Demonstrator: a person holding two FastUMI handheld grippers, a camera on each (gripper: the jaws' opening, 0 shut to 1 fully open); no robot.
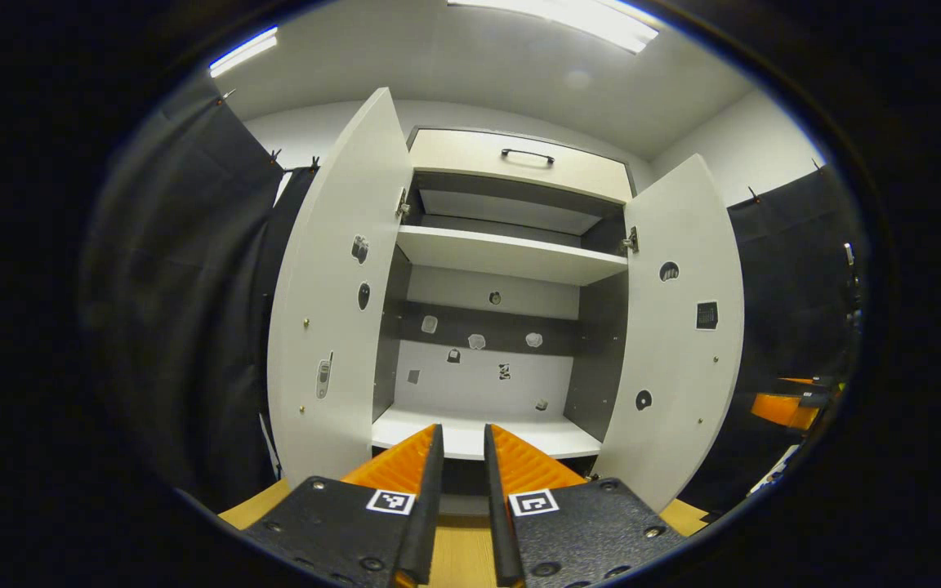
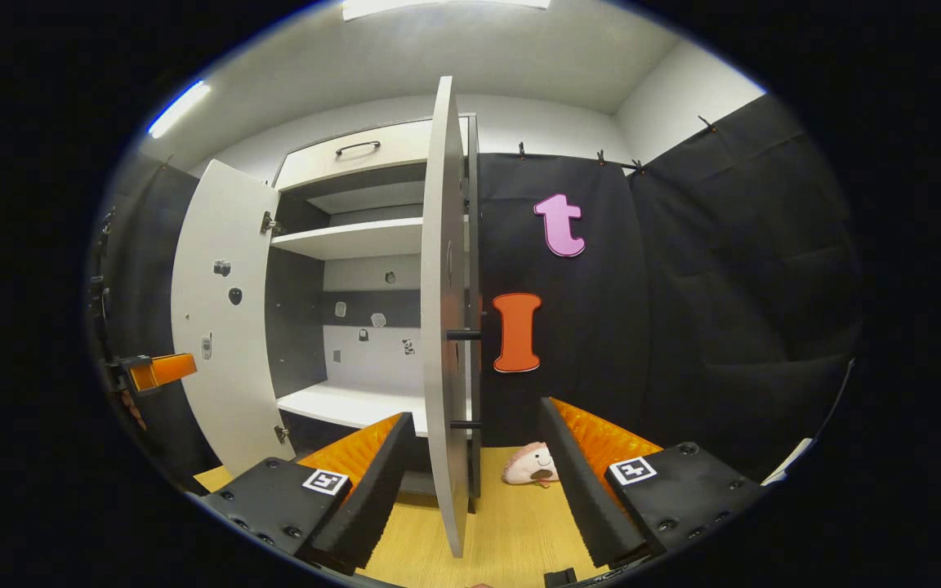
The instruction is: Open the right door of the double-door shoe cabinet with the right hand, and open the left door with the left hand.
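Shoe cabinet (image 1: 511,253), white double-door type with dark inner walls, standing dead ahead in the left gripper view with both doors swung out. Left door (image 1: 332,302), a tall white panel, hinged at the left wall and angled toward the camera; right door (image 1: 679,327), its twin, angled out on the other side. Long axis of each door vertical. Small grey stickers scattered over both inner door faces and the back panel. White drawer with a dark bar handle (image 1: 528,155) closed above the open compartment.

Left tongs (image 1: 462,457) narrow, fingers nearly parallel with a slim gap, holding nothing, aimed at the white bottom shelf (image 1: 470,437) between the two doors and well clear of either.

Right tongs (image 2: 474,457) wide, straddling the free edge of the right door (image 2: 442,327), seen edge-on; neither finger visibly pressing on the panel. Dark bar pull (image 2: 464,335) projecting from the door's outer face just above the tongs; hence right hand the nearer to its door.

Shown by the right gripper view alone: the pull, a pink plush toy (image 2: 532,465) on the wooden floor (image 2: 511,523), and the left tongs (image 2: 162,369) far off beside the left door (image 2: 221,327). Shown by the left gripper view: the cabinet interior square-on. Task judged essentially complete.
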